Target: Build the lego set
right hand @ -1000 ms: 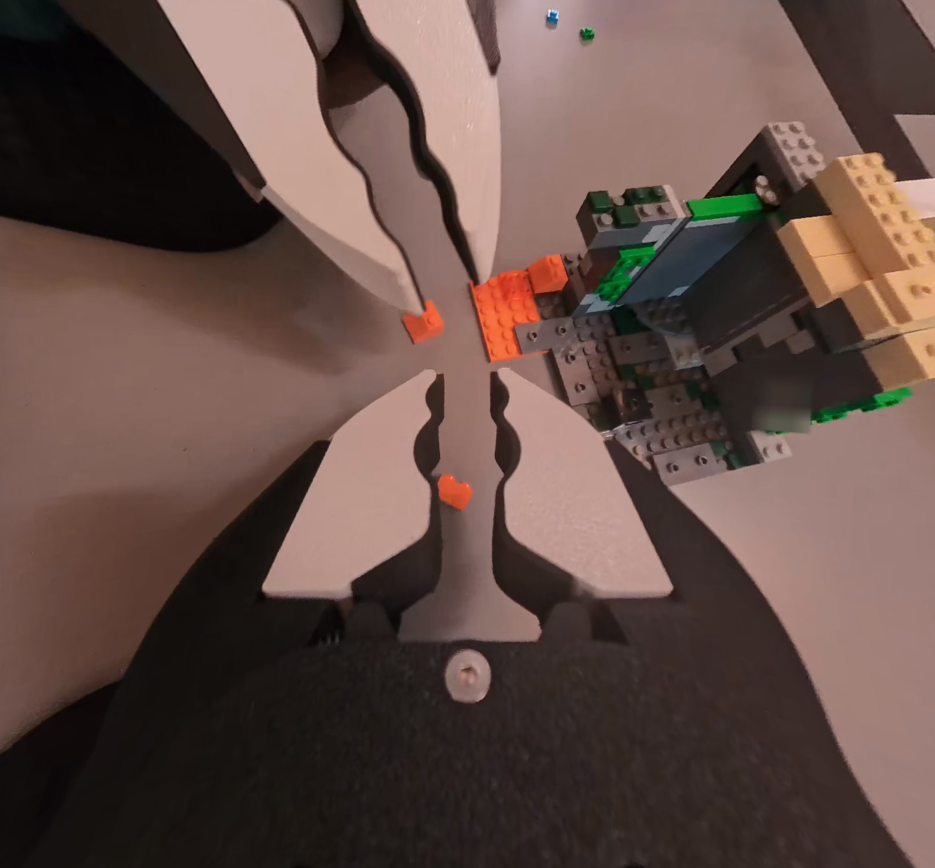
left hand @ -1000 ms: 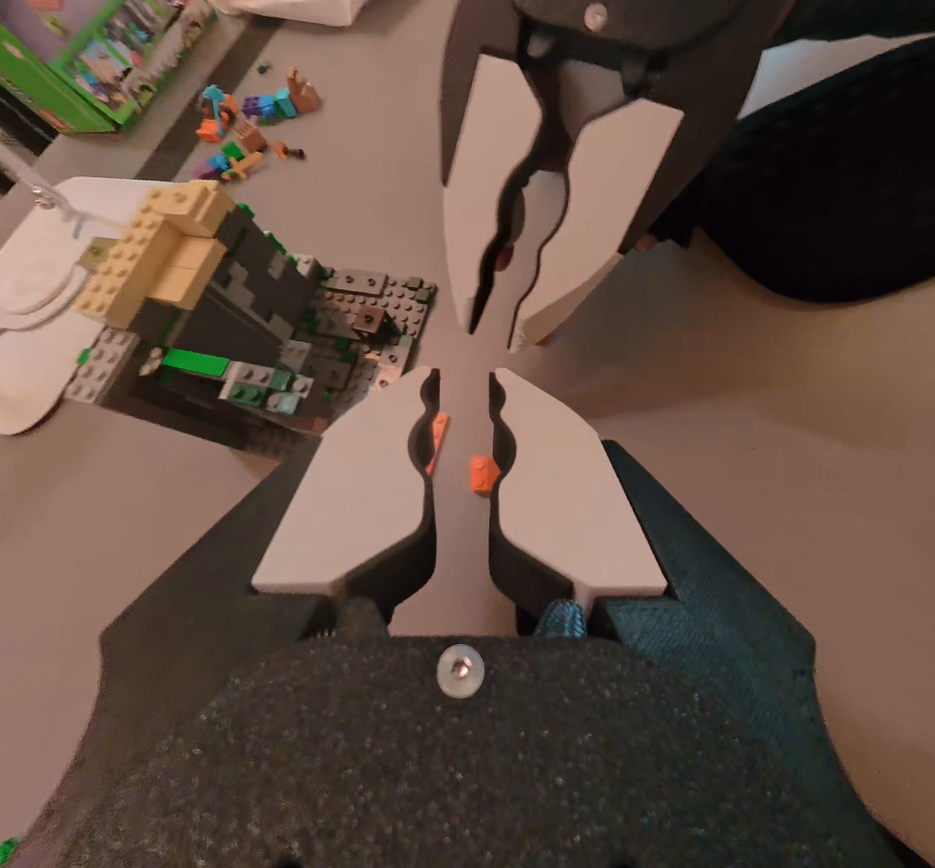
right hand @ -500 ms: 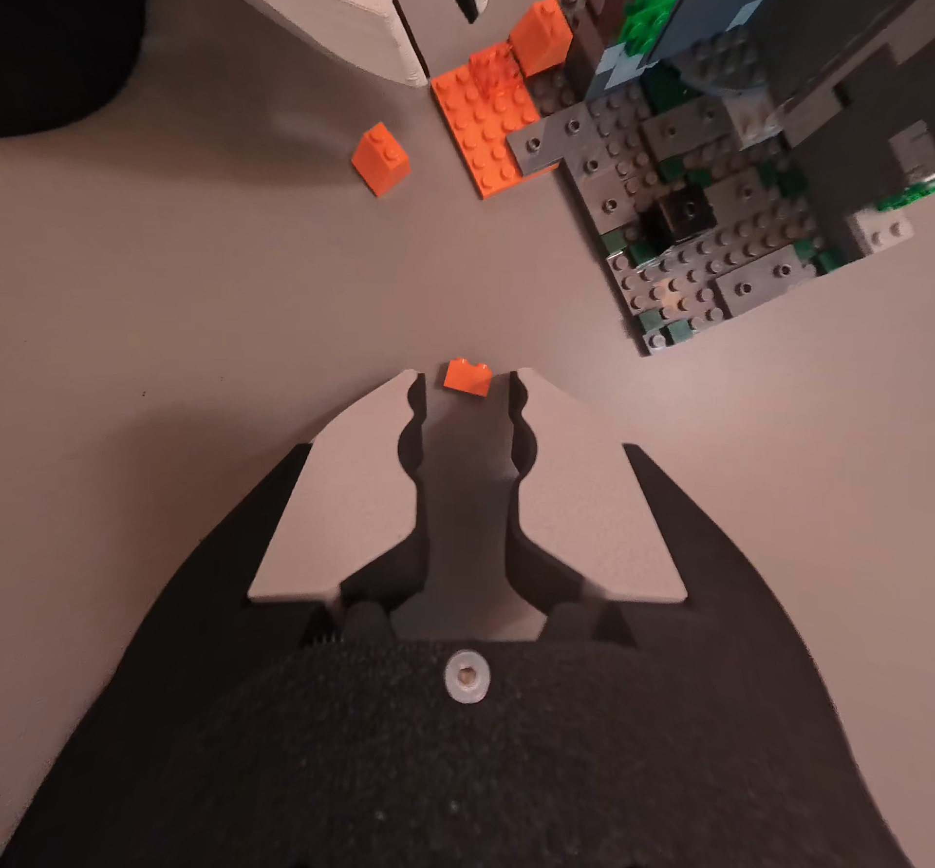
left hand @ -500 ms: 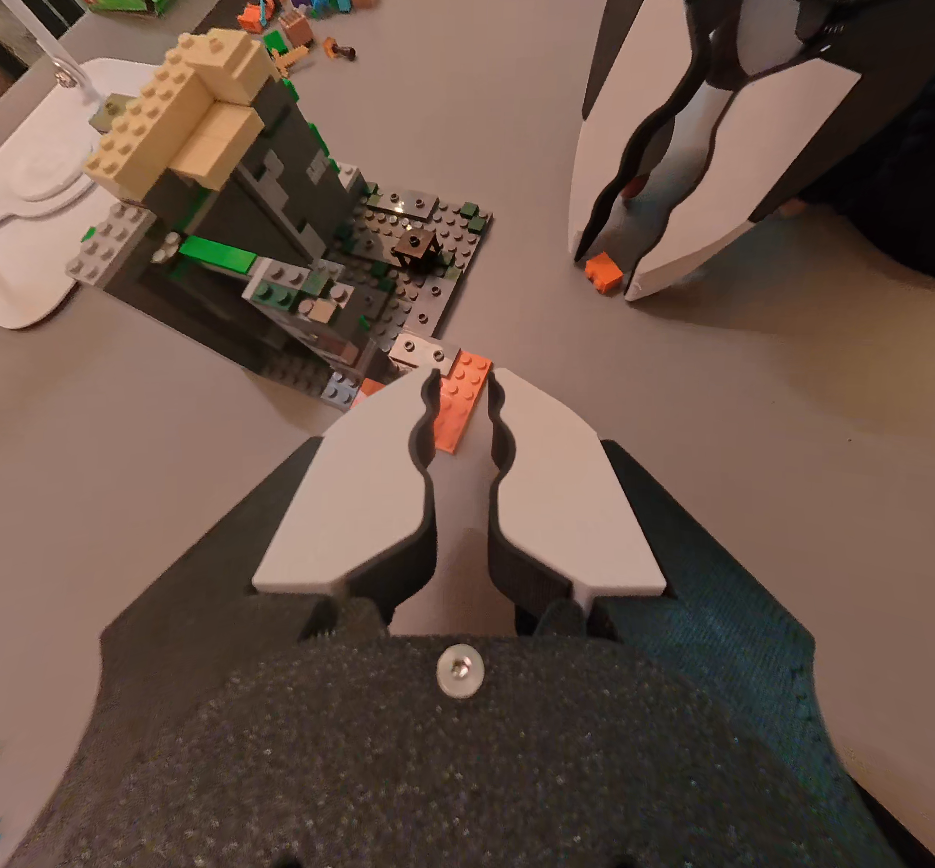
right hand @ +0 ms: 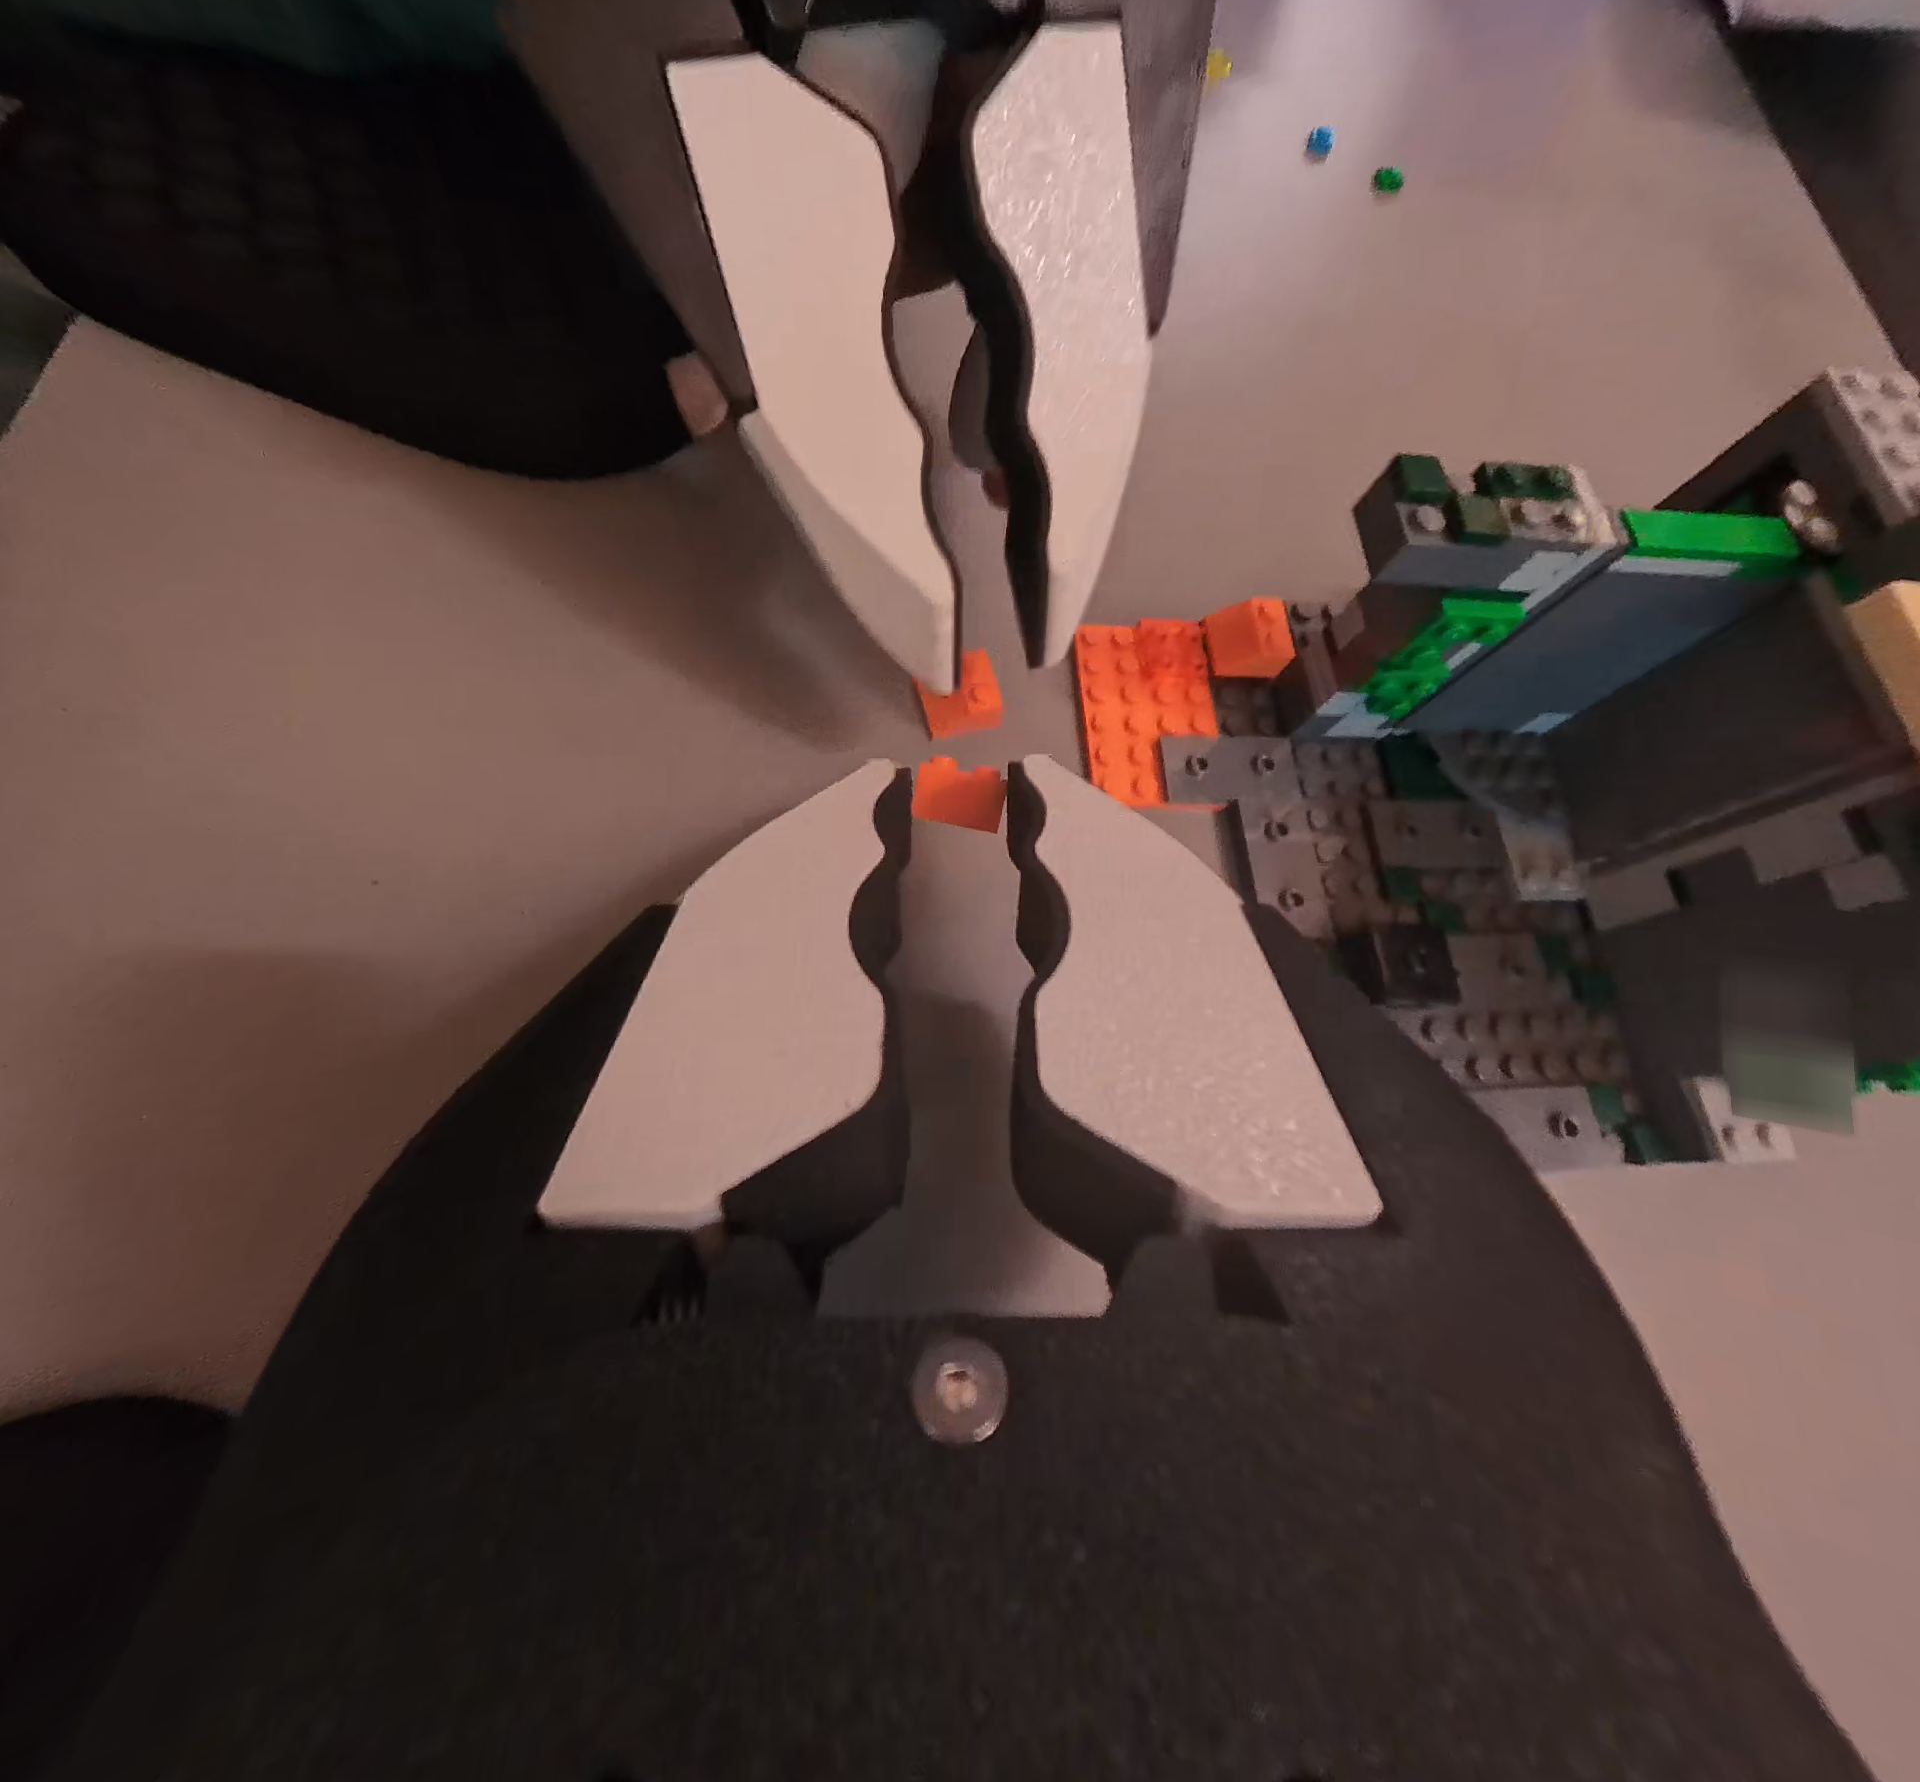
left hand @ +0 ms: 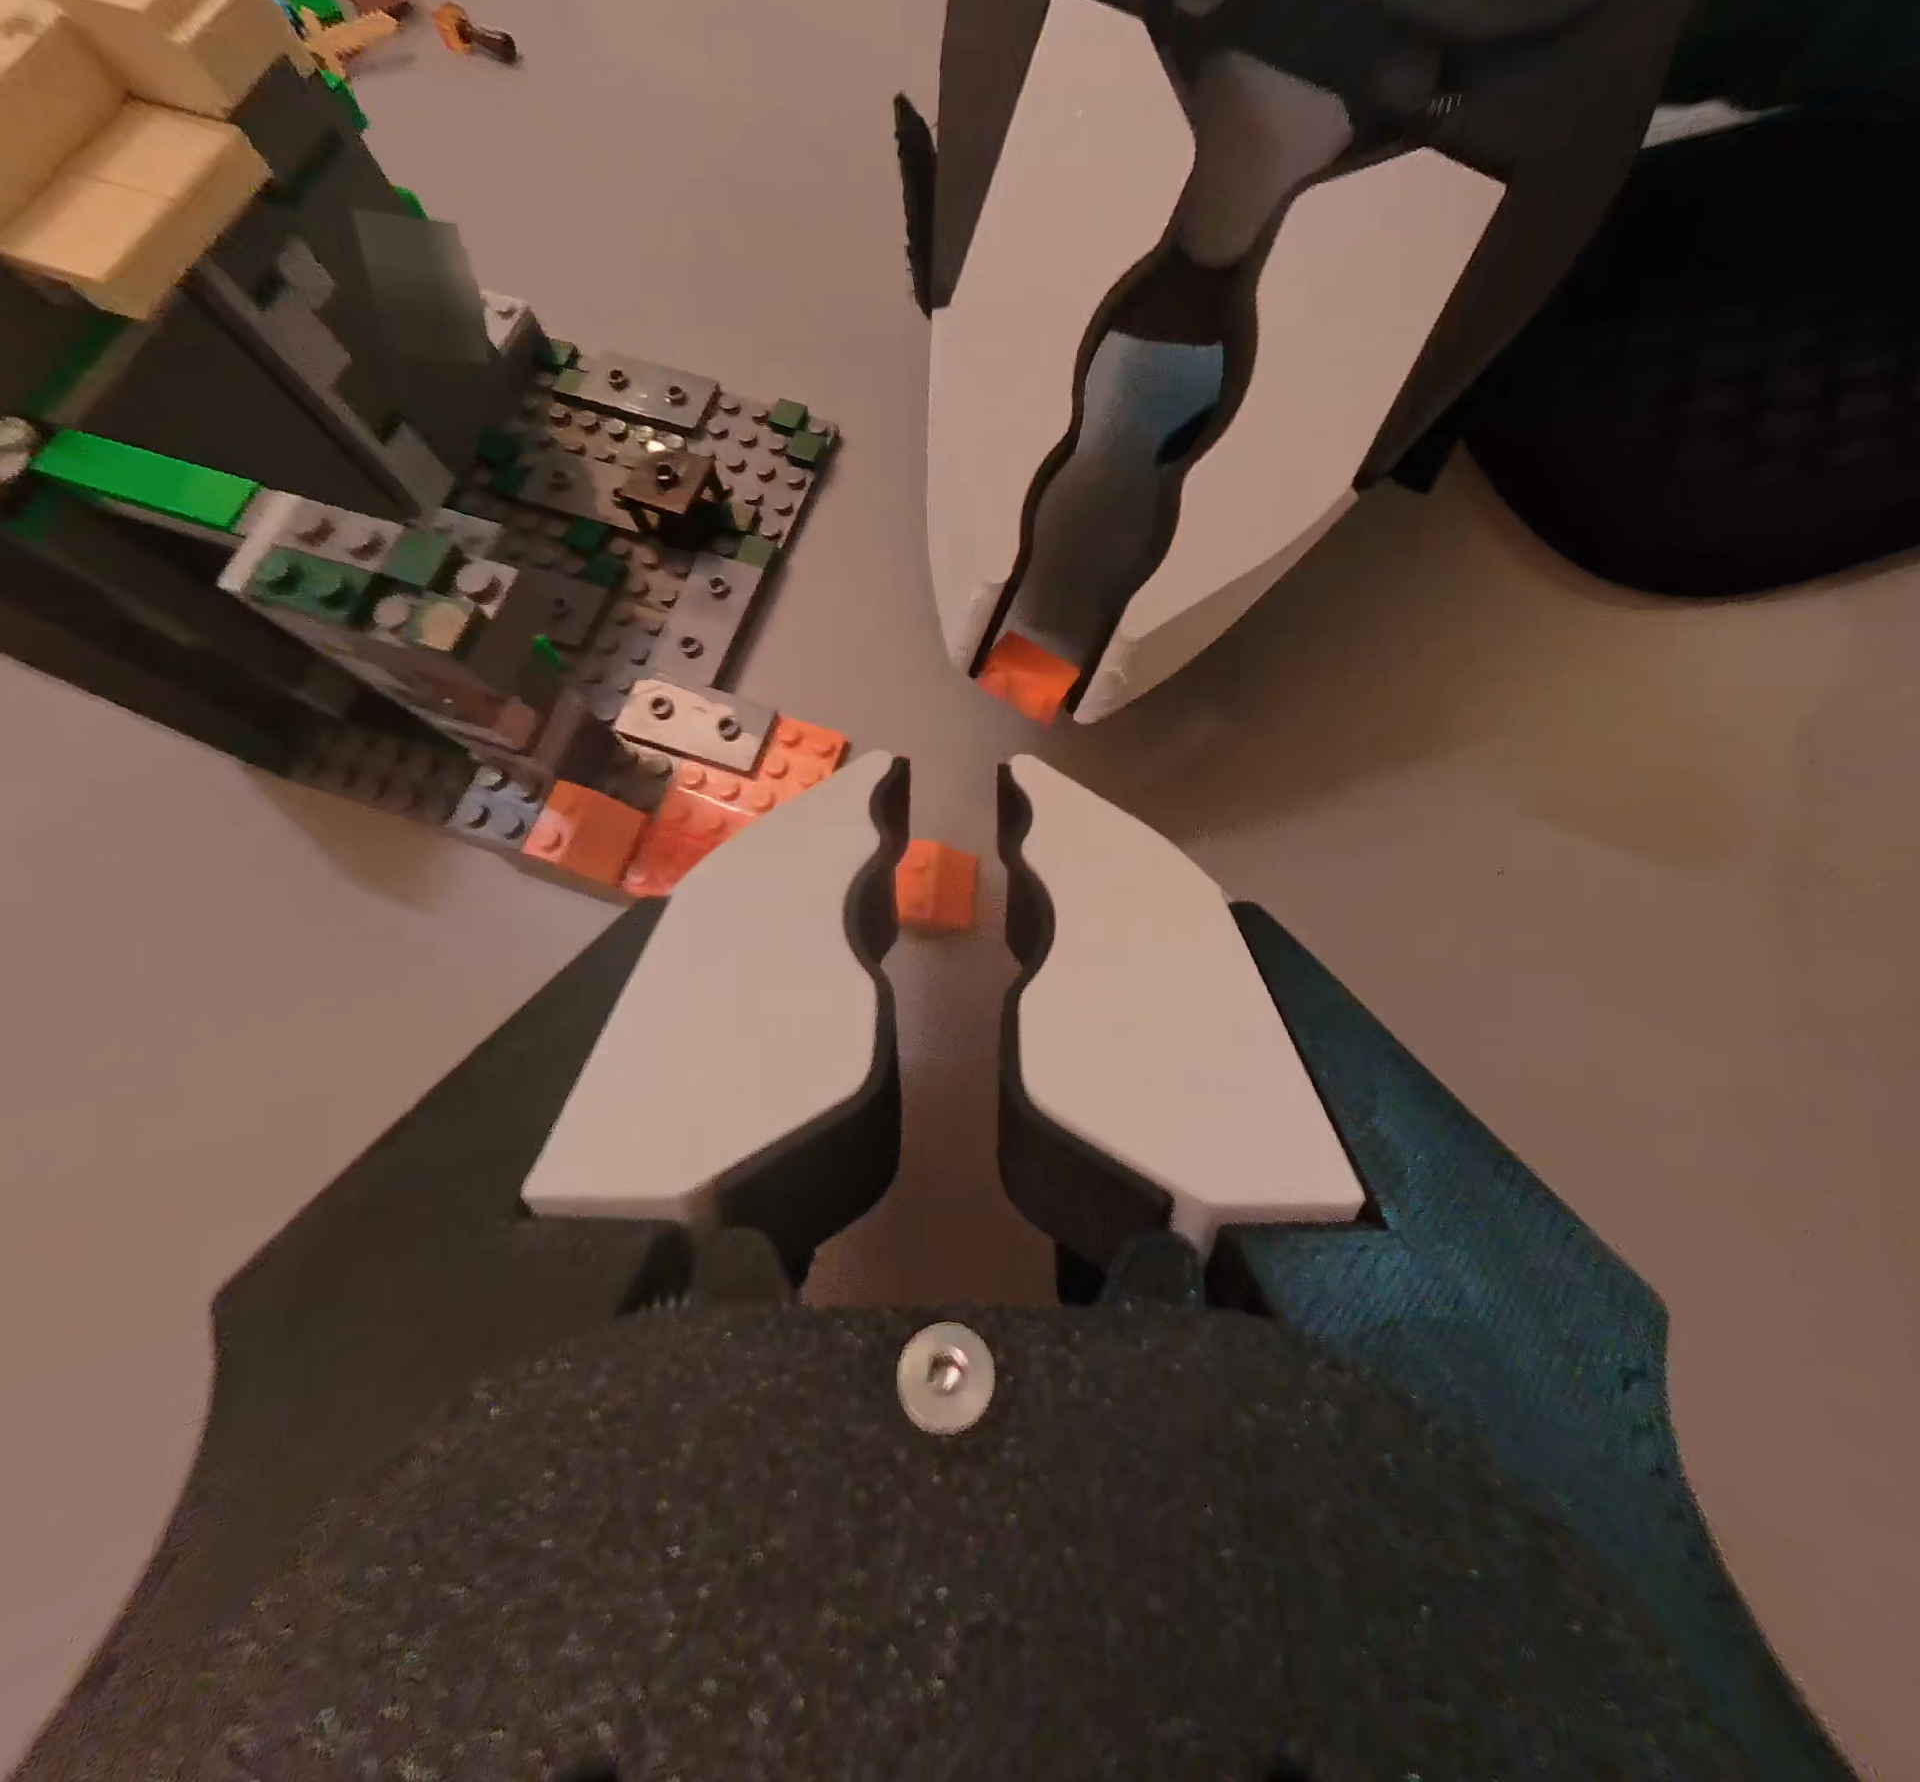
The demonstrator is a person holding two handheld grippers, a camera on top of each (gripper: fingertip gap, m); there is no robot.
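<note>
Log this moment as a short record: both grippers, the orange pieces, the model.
left gripper: open, tips straddling the loose orange brick
loose orange brick: lying on the grey table, not gripped
right gripper: shut on the held orange brick, tips facing the left gripper's
Lego build: standing on the table beside both grippers
orange plate: at the build's corner nearest the grippers

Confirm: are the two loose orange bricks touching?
Apart. Left wrist view shows bare table between the far orange brick at the right gripper and the near orange brick inside the left gripper.
</note>
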